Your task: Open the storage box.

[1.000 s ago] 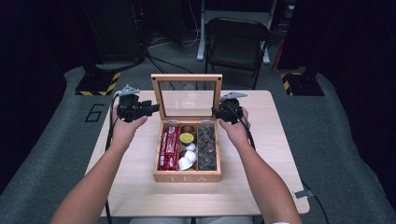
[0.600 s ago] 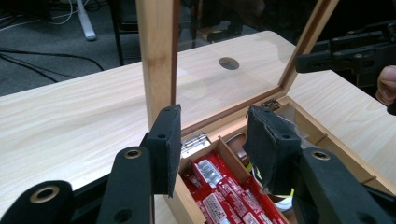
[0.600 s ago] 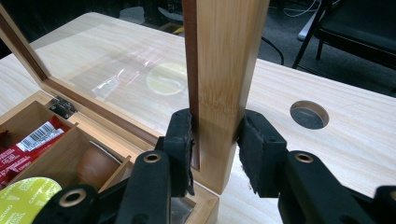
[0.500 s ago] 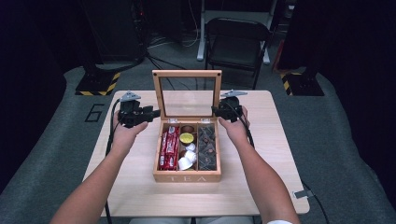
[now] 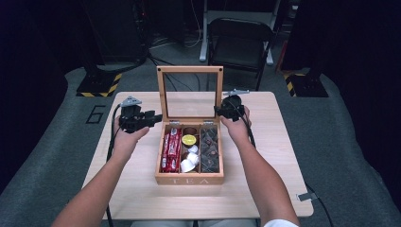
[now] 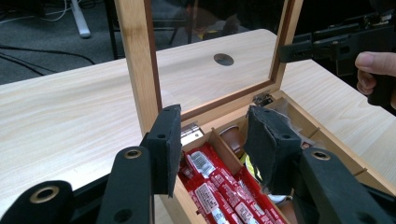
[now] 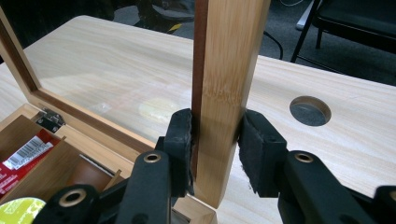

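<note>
Lid step in hand: the wooden tea box point(image 5: 189, 163) sits mid-desk point(image 5: 283, 156) with its glass lid point(image 5: 190, 92) upright, and the right gripper point(image 7: 215, 144) has its fingers point(image 7: 180, 140) clamped on the lid frame's side post. The left gripper point(image 6: 212, 144) hovers over the box's back left corner by the red packets point(image 6: 210, 186), fingers parted, holding nothing. Next move, I'd guess: swing the lid on its hinge point(image 6: 189, 133) in a controlled arc, left gripper clear of the path.
</note>
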Tool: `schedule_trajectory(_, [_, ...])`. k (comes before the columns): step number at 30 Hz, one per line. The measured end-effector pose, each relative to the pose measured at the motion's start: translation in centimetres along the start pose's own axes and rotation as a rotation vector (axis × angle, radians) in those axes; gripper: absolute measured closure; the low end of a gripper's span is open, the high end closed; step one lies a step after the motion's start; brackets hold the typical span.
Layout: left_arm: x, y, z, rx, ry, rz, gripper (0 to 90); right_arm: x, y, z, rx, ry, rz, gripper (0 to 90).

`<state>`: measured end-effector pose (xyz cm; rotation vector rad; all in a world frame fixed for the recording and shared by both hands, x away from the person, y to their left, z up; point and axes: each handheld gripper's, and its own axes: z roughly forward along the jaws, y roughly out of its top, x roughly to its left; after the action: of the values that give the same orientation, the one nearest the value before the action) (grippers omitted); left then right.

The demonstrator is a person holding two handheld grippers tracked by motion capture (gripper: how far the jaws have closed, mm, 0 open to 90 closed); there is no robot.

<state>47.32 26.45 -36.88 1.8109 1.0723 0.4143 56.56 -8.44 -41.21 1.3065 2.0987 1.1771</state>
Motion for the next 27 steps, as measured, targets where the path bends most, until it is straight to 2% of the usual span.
schedule_trajectory(4, [-0.1, -0.2, 0.0, -0.003, -0.002, -0.008, 55.4, 0.0, 0.0, 0.2, 0.004, 0.000, 0.016, 64.8])
schedule_trajectory(12, [-0.2, -0.6, -0.1, 0.003, -0.003, -0.013, 55.4, 0.0, 0.0, 0.3, 0.001, -0.003, 0.012, 64.5])
schedule_trajectory(15, [-0.2, -0.5, -0.2, 0.009, -0.003, -0.005, 55.3, 0.0, 0.0, 0.3, 0.000, -0.006, 0.019, 64.2])
schedule_trajectory(18, [-0.2, -0.5, -0.3, 0.003, -0.002, -0.006, 55.0, 0.1, -0.1, 0.3, 0.001, -0.009, 0.028, 59.2])
schedule_trajectory(20, [-0.2, -0.6, -0.5, -0.002, -0.005, -0.015, 54.8, 0.1, -0.3, 0.3, 0.003, -0.009, 0.016, 55.2])
schedule_trajectory(24, [-0.1, -1.0, -0.6, 0.000, 0.004, -0.025, 54.6, 0.1, -0.6, 0.1, 0.002, -0.017, 0.011, 52.5])
schedule_trajectory(27, [0.0, -1.5, -0.8, 0.003, 0.008, -0.035, 53.8, 0.1, -0.8, -0.5, -0.009, -0.002, 0.014, 51.4])
